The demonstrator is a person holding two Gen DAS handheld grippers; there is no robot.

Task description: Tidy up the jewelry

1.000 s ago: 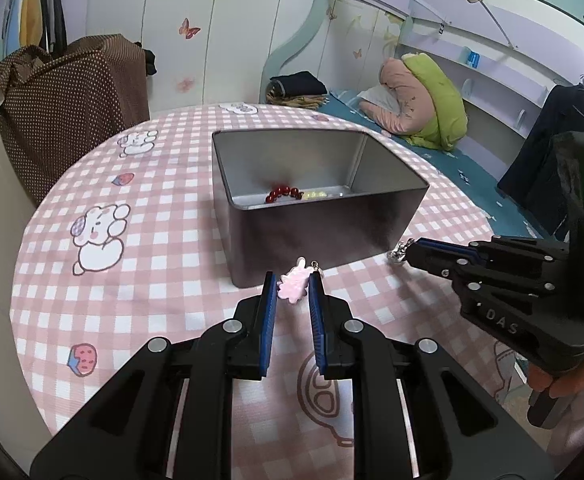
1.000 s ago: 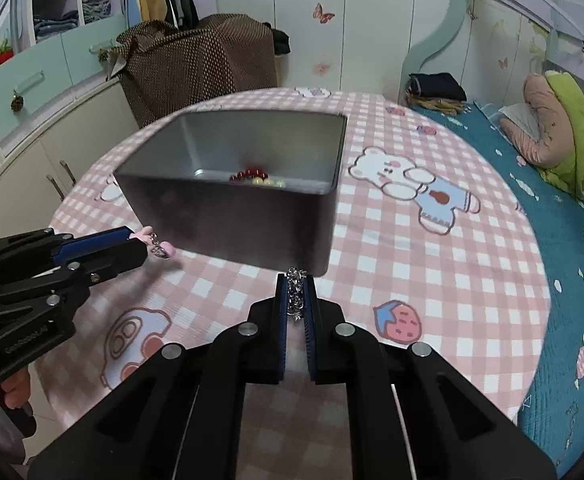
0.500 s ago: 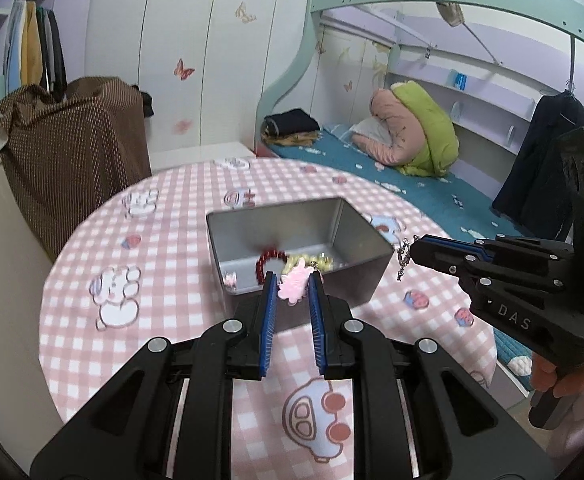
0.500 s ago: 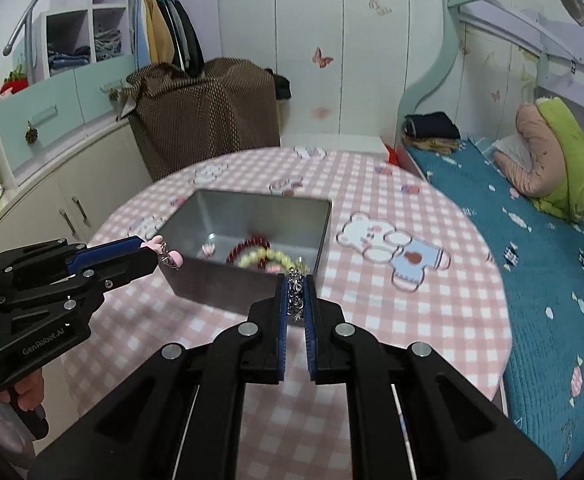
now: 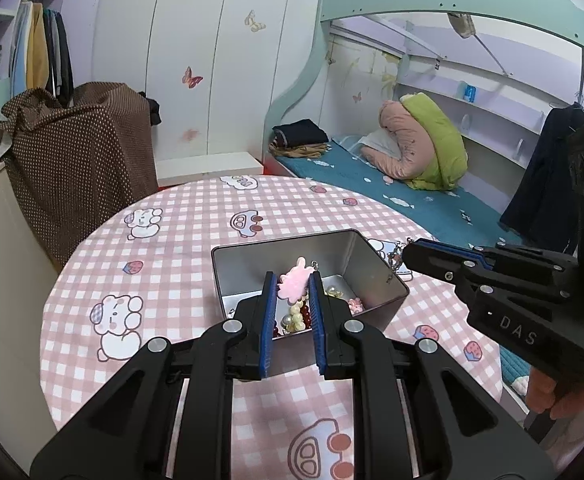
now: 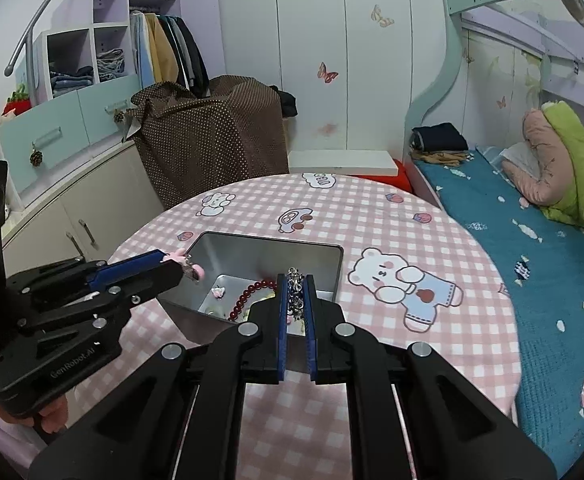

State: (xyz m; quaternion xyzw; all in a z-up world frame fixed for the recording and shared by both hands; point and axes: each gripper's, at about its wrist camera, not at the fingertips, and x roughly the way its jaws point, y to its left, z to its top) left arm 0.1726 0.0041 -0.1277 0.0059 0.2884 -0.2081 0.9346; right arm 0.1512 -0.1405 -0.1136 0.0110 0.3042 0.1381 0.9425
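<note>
left fingers (image 5: 292, 286) clamping pink charm (image 5: 293, 282), right fingers (image 6: 296, 286) pinching silver chain (image 6: 295, 292), both above metal tin (image 6: 331, 276)

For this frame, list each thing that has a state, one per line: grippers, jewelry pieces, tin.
Left gripper: shut on the pink charm, above the tin.
Right gripper: shut on the silver chain, above the tin.
Tin: open, no lid on, standing on the table.
Red bead bracelet: lying inside the tin.
Pearl bracelet: lying inside the tin.
</note>
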